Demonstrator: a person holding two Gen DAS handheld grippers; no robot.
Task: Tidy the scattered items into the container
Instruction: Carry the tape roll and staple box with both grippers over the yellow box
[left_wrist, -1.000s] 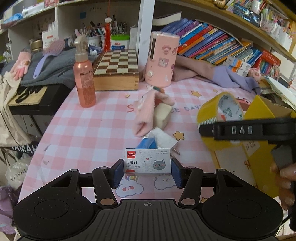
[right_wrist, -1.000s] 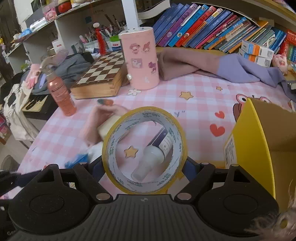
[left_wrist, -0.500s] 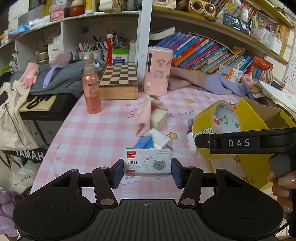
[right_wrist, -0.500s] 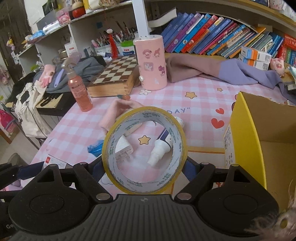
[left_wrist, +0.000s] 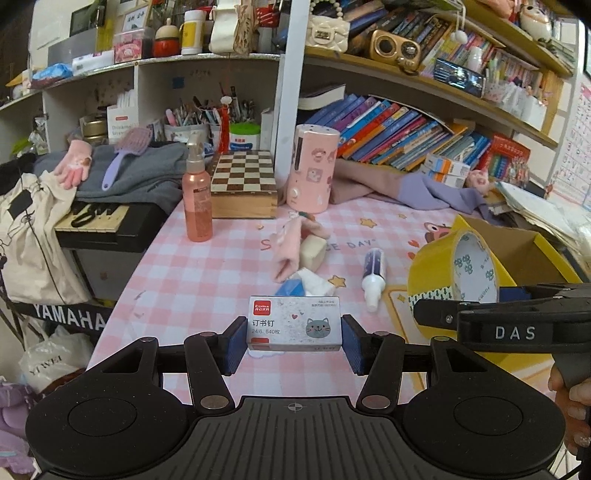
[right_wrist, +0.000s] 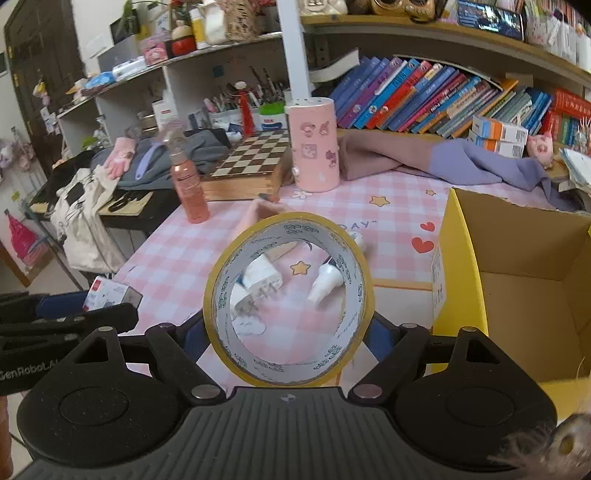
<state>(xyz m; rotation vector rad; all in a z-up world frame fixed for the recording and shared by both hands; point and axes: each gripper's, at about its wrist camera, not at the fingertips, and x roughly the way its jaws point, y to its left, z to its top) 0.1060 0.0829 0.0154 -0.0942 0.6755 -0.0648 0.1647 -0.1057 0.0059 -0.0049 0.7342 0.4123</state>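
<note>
My left gripper (left_wrist: 294, 341) is shut on a small grey staple box (left_wrist: 294, 322) with a cat face, held above the near edge of the pink checked table (left_wrist: 207, 269). The same staple box (right_wrist: 110, 293) shows at the left of the right wrist view. My right gripper (right_wrist: 288, 330) is shut on a yellow tape roll (right_wrist: 288, 299), held upright just left of the open yellow cardboard box (right_wrist: 524, 288). That tape roll (left_wrist: 456, 275) and the yellow box (left_wrist: 532, 251) sit at the right in the left wrist view. A white-capped tube (left_wrist: 373, 275), a white plug (right_wrist: 260, 277), a pink glove (left_wrist: 290, 243) and a blue item (left_wrist: 291, 287) lie on the table.
A pink spray bottle (left_wrist: 197, 201), a chessboard box (left_wrist: 243, 188) and a pink cylinder (left_wrist: 313, 173) stand at the back. Folded purple and pink cloth (left_wrist: 406, 184) lies before the bookshelf. A keyboard (left_wrist: 107, 221) and a tote bag (left_wrist: 33, 240) are to the left. A hand (left_wrist: 569, 406) shows at the lower right.
Both grippers have pulled back and risen with the staple box and tape roll still held. More of the table, the shelves and the yellow box's inside have come into view.
</note>
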